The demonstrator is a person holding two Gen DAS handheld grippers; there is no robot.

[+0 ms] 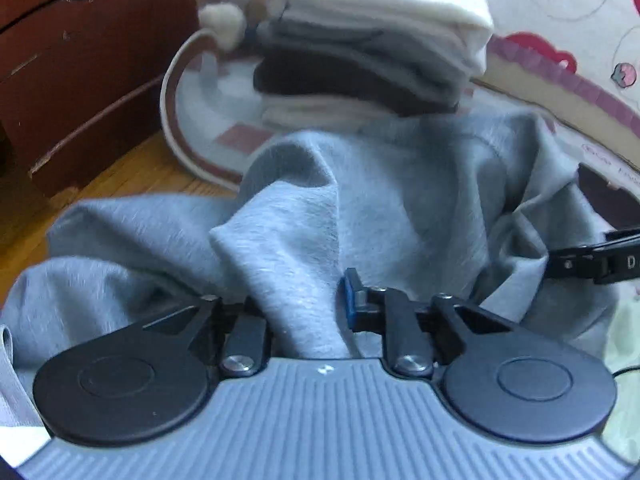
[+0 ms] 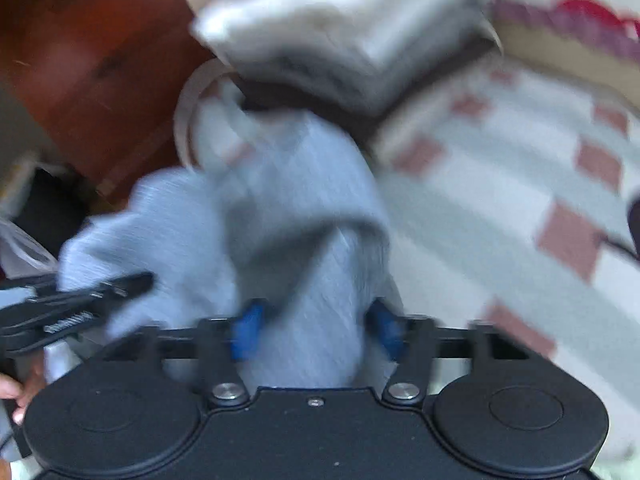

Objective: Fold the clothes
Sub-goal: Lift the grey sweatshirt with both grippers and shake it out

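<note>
A light grey fleece garment (image 1: 360,184) lies bunched on a checked blanket. My left gripper (image 1: 306,304) is shut on a thick fold of it; the fabric hides its left finger, and a blue pad (image 1: 351,300) shows on the right one. In the right wrist view, blurred by motion, my right gripper (image 2: 316,332) is shut on another bunch of the same grey garment (image 2: 280,216), cloth filling the gap between its blue pads (image 2: 248,326). The right gripper's black finger (image 1: 592,264) enters the left view at the right edge. The left gripper's finger (image 2: 80,300) shows at the left of the right view.
A stack of folded clothes (image 1: 372,40), white, grey and dark, stands just behind the garment. A red-brown wooden cabinet (image 1: 80,60) and a strip of wood floor (image 1: 120,176) lie to the left. The checked blanket (image 2: 500,184) spreads to the right. A hand (image 2: 16,396) holds the left gripper.
</note>
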